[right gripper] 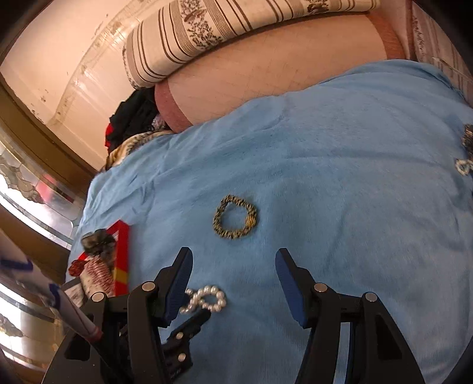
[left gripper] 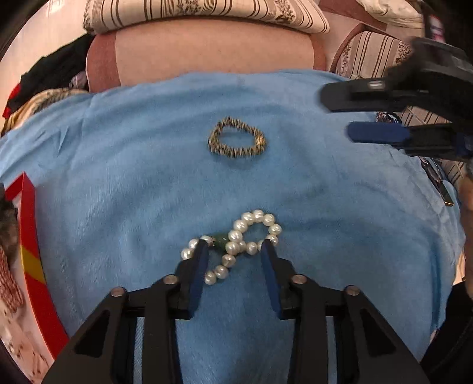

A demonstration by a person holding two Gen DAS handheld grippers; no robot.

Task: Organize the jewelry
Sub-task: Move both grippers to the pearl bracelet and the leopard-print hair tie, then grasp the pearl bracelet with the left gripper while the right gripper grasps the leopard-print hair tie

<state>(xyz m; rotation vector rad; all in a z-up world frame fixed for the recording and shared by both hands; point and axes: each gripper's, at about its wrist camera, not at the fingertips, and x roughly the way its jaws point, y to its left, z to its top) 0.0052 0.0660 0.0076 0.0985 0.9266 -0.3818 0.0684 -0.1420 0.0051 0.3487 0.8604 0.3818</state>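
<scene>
A twisted pearl bracelet [left gripper: 236, 245] is lying in a figure-eight on a blue plush cloth [left gripper: 147, 177] spread over a bed, with the left tool [left gripper: 235, 246] reaching down over it. Its two blue-padded fingers are standing released, one tip resting at the green bead [left gripper: 220, 240] near the clasp end and the other touching the far loop of pearls, so the strand is sitting between them without being clenched. Farther along the cloth, well apart from the pearls, a gold-and-black beaded bracelet [left gripper: 236, 141] is lying flat in a rough ring. The right tool [right gripper: 233, 260] is hovering above the blue cloth with its fingers spread wide and nothing between them; in the left wrist view it is showing at the upper right edge, blurred. From the right wrist view the pearl bracelet [right gripper: 204, 299] is appearing just beside the right tool's left finger, and the beaded bracelet [right gripper: 235, 217] is lying just beyond the fingertips. A red box [right gripper: 121, 260] with a yellow stripe is sitting at the cloth's edge, with patterned fabric items in it. Striped pillows [left gripper: 207, 14] are lying along the far side of the bed.
</scene>
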